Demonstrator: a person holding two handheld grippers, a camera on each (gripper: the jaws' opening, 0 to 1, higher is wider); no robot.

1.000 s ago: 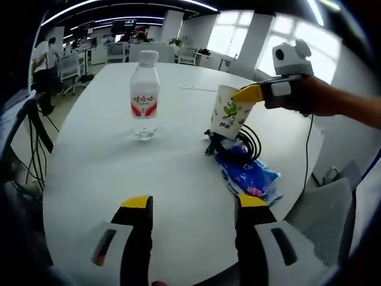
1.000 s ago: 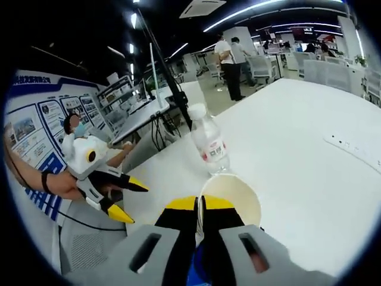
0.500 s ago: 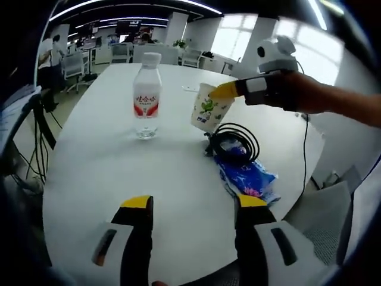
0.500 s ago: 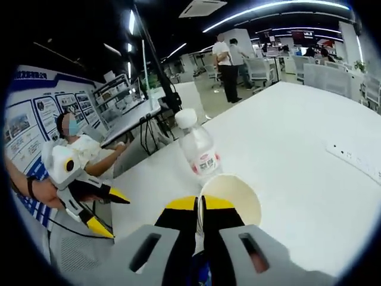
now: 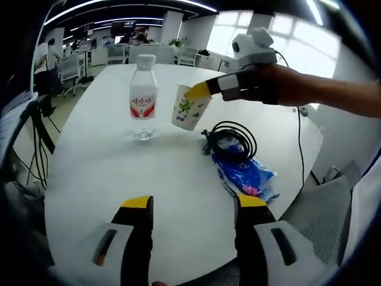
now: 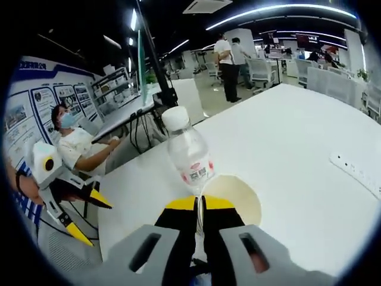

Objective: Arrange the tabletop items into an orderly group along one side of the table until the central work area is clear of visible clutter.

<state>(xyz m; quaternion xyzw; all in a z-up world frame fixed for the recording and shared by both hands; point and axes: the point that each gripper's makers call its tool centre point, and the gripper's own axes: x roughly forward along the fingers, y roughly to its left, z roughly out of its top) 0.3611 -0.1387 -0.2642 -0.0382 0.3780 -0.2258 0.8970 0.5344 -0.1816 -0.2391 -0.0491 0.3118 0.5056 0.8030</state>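
Paper cup (image 5: 189, 107) pinched at its rim by right tool (image 6: 199, 205), beside bottle (image 5: 143, 95), left tool (image 5: 193, 205) spread

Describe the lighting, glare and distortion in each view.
Left gripper view: bright windows wash out the top right behind the right gripper; fisheye bends the table edge; the paper cup and water bottle look sharp. Right gripper view: ceiling strip lights streak overhead, dark surroundings on the left, the cup rim stretched.
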